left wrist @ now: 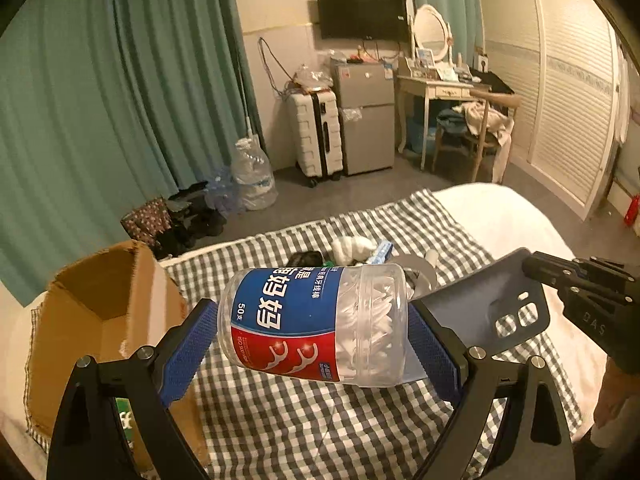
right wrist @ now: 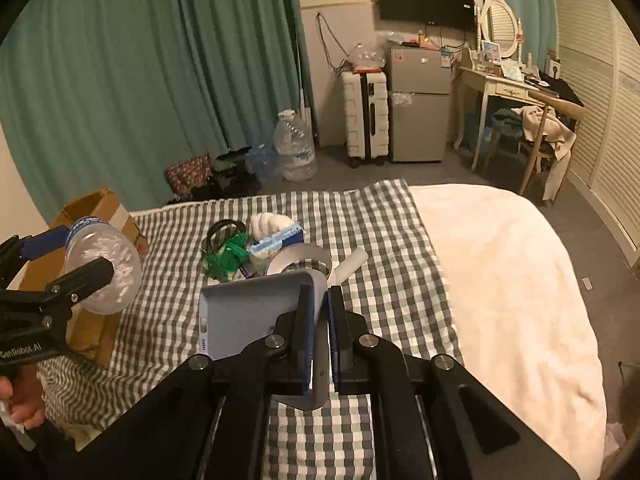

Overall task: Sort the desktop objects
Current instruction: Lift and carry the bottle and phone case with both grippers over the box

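My left gripper (left wrist: 312, 344) is shut on a clear plastic jar of dental floss picks (left wrist: 316, 320) with a blue and red label, held sideways in the air just right of an open cardboard box (left wrist: 100, 320). The jar also shows in the right wrist view (right wrist: 106, 270), with the box (right wrist: 100, 208) behind it. My right gripper (right wrist: 320, 312) is shut on a grey phone case (right wrist: 248, 312), held on edge above the checked cloth (right wrist: 380, 280). The case shows at the right of the left wrist view (left wrist: 488, 312).
A pile lies on the cloth ahead: green netting (right wrist: 226, 258), a white rolled cloth (right wrist: 268, 220), a toothpaste box (right wrist: 276, 242), a tape roll (right wrist: 298, 260), a white tube (right wrist: 352, 266). A white blanket (right wrist: 500, 280) covers the bed's right side.
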{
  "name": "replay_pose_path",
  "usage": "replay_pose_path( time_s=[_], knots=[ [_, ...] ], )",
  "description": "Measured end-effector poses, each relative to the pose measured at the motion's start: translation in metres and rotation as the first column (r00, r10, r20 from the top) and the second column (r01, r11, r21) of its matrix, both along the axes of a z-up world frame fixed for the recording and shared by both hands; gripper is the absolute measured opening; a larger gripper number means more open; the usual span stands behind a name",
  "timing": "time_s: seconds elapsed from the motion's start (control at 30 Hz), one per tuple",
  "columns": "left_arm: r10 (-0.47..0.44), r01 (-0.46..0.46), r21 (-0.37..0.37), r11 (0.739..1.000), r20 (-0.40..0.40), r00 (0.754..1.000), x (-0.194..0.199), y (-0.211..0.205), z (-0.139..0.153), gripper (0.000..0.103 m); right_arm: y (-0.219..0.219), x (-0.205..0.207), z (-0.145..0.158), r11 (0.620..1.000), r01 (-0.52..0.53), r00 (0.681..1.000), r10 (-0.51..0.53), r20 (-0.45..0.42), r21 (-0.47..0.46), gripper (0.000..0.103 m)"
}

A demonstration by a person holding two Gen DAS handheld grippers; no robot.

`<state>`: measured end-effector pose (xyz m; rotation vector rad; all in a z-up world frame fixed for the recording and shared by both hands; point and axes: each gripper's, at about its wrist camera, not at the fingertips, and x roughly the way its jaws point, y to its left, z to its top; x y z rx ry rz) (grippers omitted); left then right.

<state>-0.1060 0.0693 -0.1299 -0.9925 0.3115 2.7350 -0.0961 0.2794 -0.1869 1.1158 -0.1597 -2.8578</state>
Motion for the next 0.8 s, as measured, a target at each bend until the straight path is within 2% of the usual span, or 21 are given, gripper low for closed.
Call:
replay_pose_path(
  time_s=[0.37, 0.5, 0.8],
  knots=[
    [0.056, -0.053, 0.044, 0.998, -0.070, 0.996, 0.034, -0.029, 0.040, 0.095, -0.006, 0.027, 0.065, 0.999, 0.011, 0.994, -0.008, -0.105, 0.034, 0.007],
    [0.075, -0.070, 0.054, 0.996, -0.096, 0.993, 0.048, -0.042, 0.054, 0.095, -0.017, 0.039, 0.087, 0.995, 0.037, 0.989, -0.023, -0.149, 0.090, 0.007],
    [0.099, -0.085, 0.090, 0.992, -0.158, 0.982, 0.070, -0.067, 0.087, 0.095, -0.038, 0.064, 0.125, 0.996, 0.023, 0.975, -0.002, -0.223, 0.089, 0.007]
  ],
)
